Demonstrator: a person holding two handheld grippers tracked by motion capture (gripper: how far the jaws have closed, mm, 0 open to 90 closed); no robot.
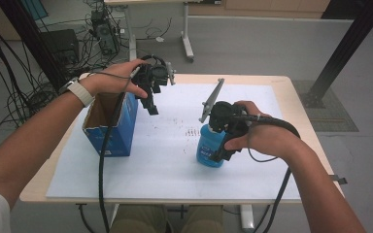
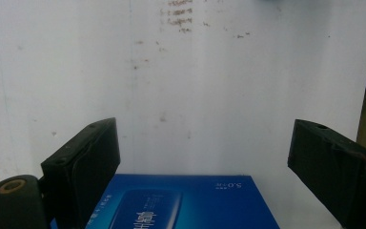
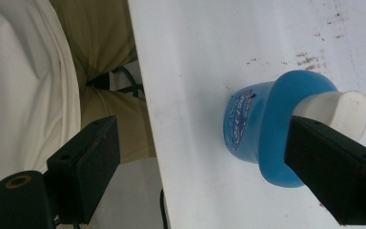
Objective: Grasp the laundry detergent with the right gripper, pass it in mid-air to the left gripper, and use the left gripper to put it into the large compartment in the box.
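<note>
Blue bottle [image 1: 209,149] and blue box [image 1: 112,127] on the white sheet [image 1: 175,165].
The bottle stands upright, well to the right of the open-topped box; the right gripper [image 3: 205,167] hangs just above the bottle's white cap [image 3: 336,110], jaws spread and grasping nothing. The left gripper [image 2: 205,162] hovers released over the box's far end.

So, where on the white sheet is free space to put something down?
Free: the wide strip of white sheet along the near edge, and the middle between blue box and blue bottle. Crowded: around the bottle, where the right gripper hovers, jaws open.
</note>
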